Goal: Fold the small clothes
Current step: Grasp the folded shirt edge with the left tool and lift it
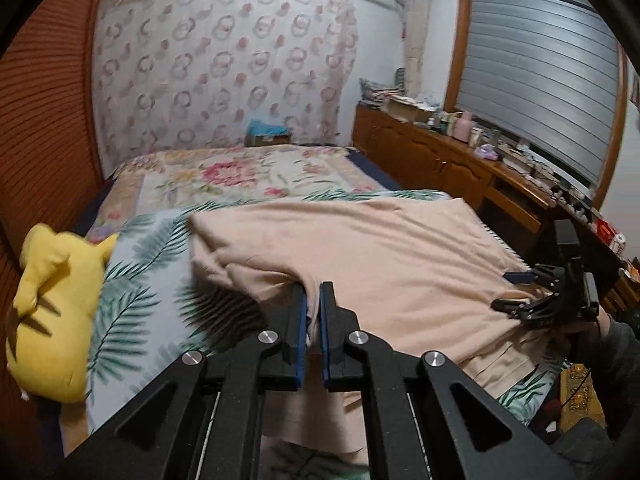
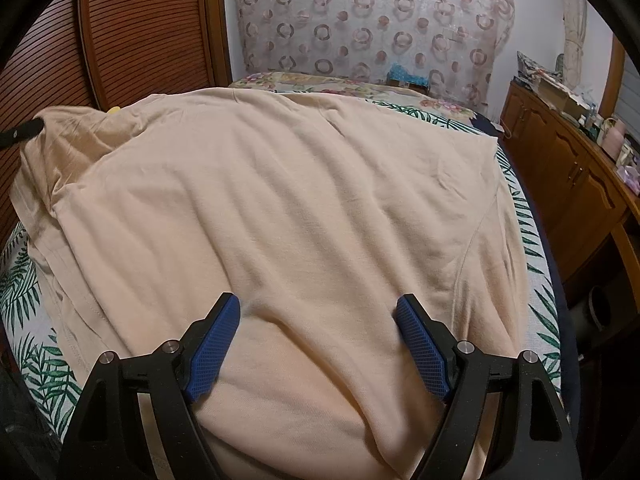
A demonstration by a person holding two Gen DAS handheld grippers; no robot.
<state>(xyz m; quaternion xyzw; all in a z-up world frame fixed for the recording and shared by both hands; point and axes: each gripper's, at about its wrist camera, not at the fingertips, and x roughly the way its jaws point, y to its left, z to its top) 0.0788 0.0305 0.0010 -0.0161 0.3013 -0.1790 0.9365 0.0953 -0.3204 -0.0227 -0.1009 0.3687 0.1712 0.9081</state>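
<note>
A peach shirt (image 1: 380,248) lies spread over the bed, its left part lifted off the bedspread. My left gripper (image 1: 313,292) is shut on a pinch of the shirt's fabric near that raised edge. In the right wrist view the shirt (image 2: 280,180) fills the middle, and a black finger of the left gripper (image 2: 20,132) shows at its lifted far-left corner. My right gripper (image 2: 318,302) stands wide open, its blue pads (image 2: 216,344) down on the shirt's near part with flat cloth between them. The right gripper (image 1: 510,291) also appears at the shirt's right side in the left wrist view.
A leaf-patterned bedspread (image 1: 140,280) lies under the shirt. A yellow plush toy (image 1: 56,312) sits at the bed's left edge. A wooden sideboard (image 1: 440,156) crowded with small items runs along the right. A slatted wooden door (image 2: 140,28) stands on the left.
</note>
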